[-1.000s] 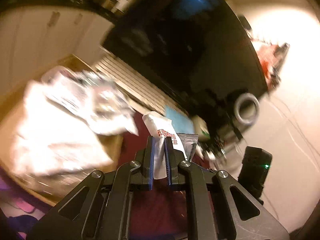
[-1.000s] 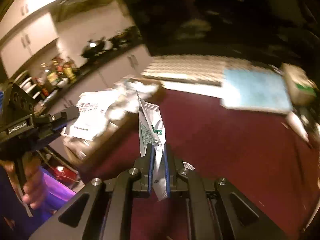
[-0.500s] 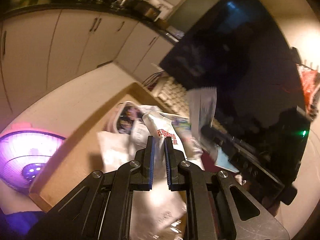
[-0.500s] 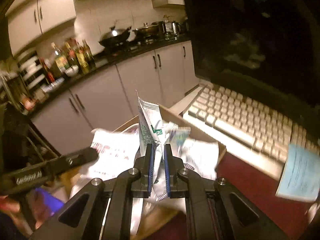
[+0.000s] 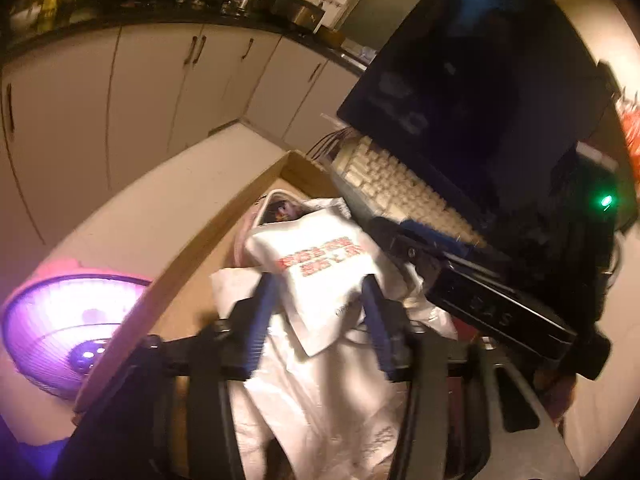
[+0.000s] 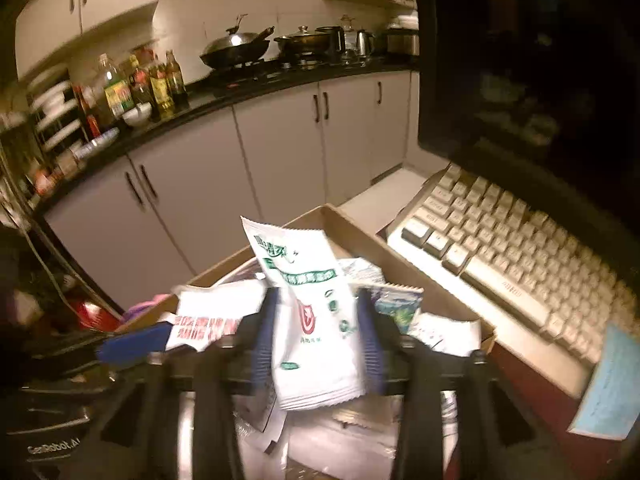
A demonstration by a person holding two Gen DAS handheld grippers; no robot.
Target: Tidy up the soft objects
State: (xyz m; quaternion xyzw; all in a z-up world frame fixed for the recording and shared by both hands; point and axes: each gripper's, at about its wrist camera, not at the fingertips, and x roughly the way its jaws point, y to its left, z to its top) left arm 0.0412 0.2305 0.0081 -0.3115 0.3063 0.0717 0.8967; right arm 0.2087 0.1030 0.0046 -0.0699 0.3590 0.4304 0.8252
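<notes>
A cardboard box (image 5: 188, 276) holds a pile of soft packets. Above that pile my left gripper (image 5: 318, 280) is opening its jaws. A white packet with red print (image 5: 320, 264) lies loose between the blue pads, which stand clear of it. My right gripper (image 6: 316, 294) hangs over the same cardboard box (image 6: 360, 236), its jaws also opening. A white packet with green print (image 6: 312, 300) sits loose between them, tilted. Each gripper shows in the other's view: the right gripper (image 5: 460, 280) beside the box, the left gripper (image 6: 120, 344) at the near left. The red-print packet (image 6: 204, 324) lies beside it.
A cream keyboard (image 6: 500, 240) lies right of the box, in front of a dark monitor (image 5: 480, 80). A blue note (image 6: 612, 384) rests on the maroon tabletop (image 6: 536, 404). A purple-lit fan (image 5: 68, 328) stands on the floor to the left. Kitchen cabinets (image 6: 280, 152) line the back.
Both grippers swung from the maroon table to over the box. Both were shut on their packets; now both pairs of jaws have parted and the packets sit loose.
</notes>
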